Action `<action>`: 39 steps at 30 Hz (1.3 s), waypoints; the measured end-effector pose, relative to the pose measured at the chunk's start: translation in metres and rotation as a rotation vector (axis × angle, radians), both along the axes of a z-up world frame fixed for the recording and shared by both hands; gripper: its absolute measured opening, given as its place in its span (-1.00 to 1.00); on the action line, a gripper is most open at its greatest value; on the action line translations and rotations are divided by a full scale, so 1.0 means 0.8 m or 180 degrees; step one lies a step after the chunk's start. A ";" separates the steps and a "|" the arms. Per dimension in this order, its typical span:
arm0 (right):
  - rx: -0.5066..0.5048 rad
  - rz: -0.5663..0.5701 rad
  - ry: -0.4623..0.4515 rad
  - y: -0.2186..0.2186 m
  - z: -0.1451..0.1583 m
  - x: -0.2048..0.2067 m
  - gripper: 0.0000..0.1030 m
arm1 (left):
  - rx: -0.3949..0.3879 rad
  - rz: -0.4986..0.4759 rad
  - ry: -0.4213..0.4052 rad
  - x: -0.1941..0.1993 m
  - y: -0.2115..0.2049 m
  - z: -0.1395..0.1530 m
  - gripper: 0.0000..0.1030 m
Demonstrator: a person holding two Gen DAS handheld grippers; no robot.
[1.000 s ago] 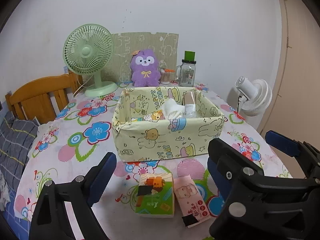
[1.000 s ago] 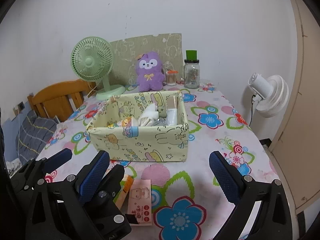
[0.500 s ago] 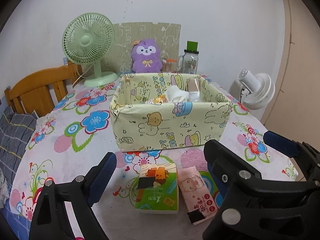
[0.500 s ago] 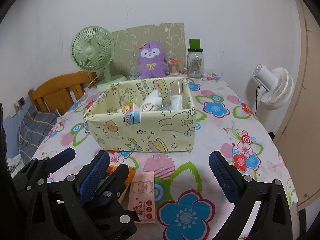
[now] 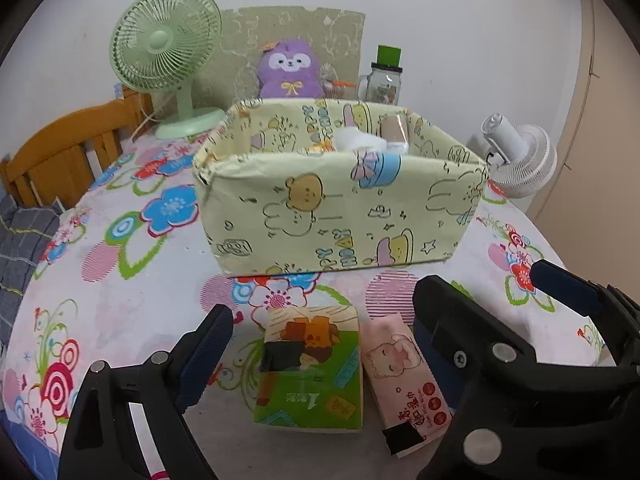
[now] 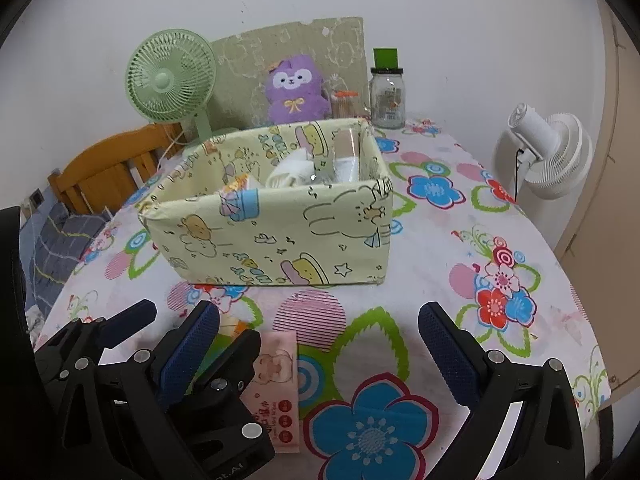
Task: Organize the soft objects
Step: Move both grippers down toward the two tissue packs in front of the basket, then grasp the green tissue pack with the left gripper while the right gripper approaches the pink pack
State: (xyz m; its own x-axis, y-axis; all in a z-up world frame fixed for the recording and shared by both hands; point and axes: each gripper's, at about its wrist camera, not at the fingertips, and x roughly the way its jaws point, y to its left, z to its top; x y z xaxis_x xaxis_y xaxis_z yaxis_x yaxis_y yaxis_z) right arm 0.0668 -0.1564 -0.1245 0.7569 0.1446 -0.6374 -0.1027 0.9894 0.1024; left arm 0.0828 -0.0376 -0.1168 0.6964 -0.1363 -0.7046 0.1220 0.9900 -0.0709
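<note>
A green tissue pack [image 5: 310,368] and a pink wipes pack [image 5: 404,380] lie flat on the flowered tablecloth in front of a pale yellow fabric box [image 5: 340,216]. The box holds a white cloth and rolled items. My left gripper [image 5: 320,320] is open just above the green pack, which lies between its fingers untouched. My right gripper [image 6: 318,320] is open beside it over bare cloth. In its view the pink pack [image 6: 276,384] lies at its lower left, partly hidden by the left gripper [image 6: 180,344]. A purple plush [image 6: 294,88] sits behind the box [image 6: 272,236].
A green desk fan [image 5: 168,52], a cardboard sheet and a glass jar [image 5: 384,80] stand along the wall at the back. A white fan [image 6: 548,152] stands off the table's right edge. A wooden chair [image 5: 60,152] is on the left.
Both grippers have sunk toward the table and tilted further down. The box and the two packs now look larger and nearer. Both stay open.
</note>
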 end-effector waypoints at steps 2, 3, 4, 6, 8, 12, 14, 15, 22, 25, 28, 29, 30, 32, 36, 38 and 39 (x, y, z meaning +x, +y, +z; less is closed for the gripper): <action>0.0001 -0.0010 0.0034 -0.001 -0.004 0.004 0.96 | -0.0003 -0.0015 0.0036 0.002 -0.001 -0.004 0.79; 0.0004 -0.0016 0.0052 -0.002 -0.006 0.006 0.96 | -0.0004 -0.0016 0.0045 0.003 0.000 -0.006 0.79; 0.0004 -0.0019 0.0064 -0.002 -0.008 0.007 0.96 | -0.0003 -0.0015 0.0058 0.004 0.000 -0.008 0.77; 0.0003 -0.0022 0.0083 -0.002 -0.010 0.010 0.97 | -0.0010 -0.0020 0.0089 0.006 0.000 -0.011 0.69; 0.0003 -0.0018 0.0104 -0.002 -0.012 0.012 0.96 | -0.0026 -0.0025 0.0121 0.008 0.001 -0.015 0.67; -0.0006 -0.0008 0.0144 0.000 -0.017 0.016 0.96 | -0.0016 -0.0043 0.0182 0.010 0.001 -0.023 0.58; -0.0006 -0.0004 0.0162 0.001 -0.019 0.018 0.96 | -0.0017 -0.0056 0.0204 0.010 0.001 -0.025 0.51; -0.0010 -0.0001 0.0171 0.002 -0.019 0.019 0.96 | -0.0018 -0.0055 0.0215 0.010 0.002 -0.027 0.44; 0.0021 0.0051 0.0248 0.009 -0.025 0.021 0.97 | -0.0085 0.0036 0.0274 0.008 0.017 -0.032 0.07; 0.0058 0.0110 0.0280 0.015 -0.026 0.021 0.97 | -0.0053 0.0035 0.0275 0.005 0.021 -0.034 0.04; 0.0041 0.0138 0.0292 0.020 -0.027 0.020 0.96 | -0.0004 0.0027 0.0264 -0.001 0.023 -0.033 0.03; 0.0043 0.0144 0.0303 0.022 -0.028 0.020 0.96 | 0.0002 0.0027 0.0263 -0.002 0.024 -0.033 0.03; 0.0042 0.0148 0.0309 0.023 -0.029 0.020 0.96 | 0.0007 0.0025 0.0263 -0.003 0.025 -0.033 0.02; 0.0026 0.0157 0.0330 0.026 -0.030 0.020 0.96 | 0.0019 0.0036 0.0259 -0.005 0.028 -0.033 0.02; 0.0012 0.0152 0.0387 0.029 -0.033 0.018 0.89 | 0.0062 0.0070 0.0256 -0.007 0.034 -0.034 0.02; -0.0014 0.0149 0.0428 0.031 -0.036 0.018 0.81 | 0.0091 0.0088 0.0251 -0.010 0.036 -0.034 0.02; -0.0023 0.0153 0.0459 0.033 -0.038 0.018 0.78 | 0.0102 0.0094 0.0249 -0.011 0.037 -0.034 0.02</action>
State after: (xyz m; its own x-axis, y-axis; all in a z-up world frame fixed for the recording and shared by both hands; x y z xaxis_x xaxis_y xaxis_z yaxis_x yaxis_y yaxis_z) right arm 0.0808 -0.1303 -0.1551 0.6496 0.1733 -0.7402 -0.1347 0.9845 0.1123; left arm 0.0741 -0.0082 -0.1438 0.6425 -0.0931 -0.7606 0.0881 0.9950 -0.0473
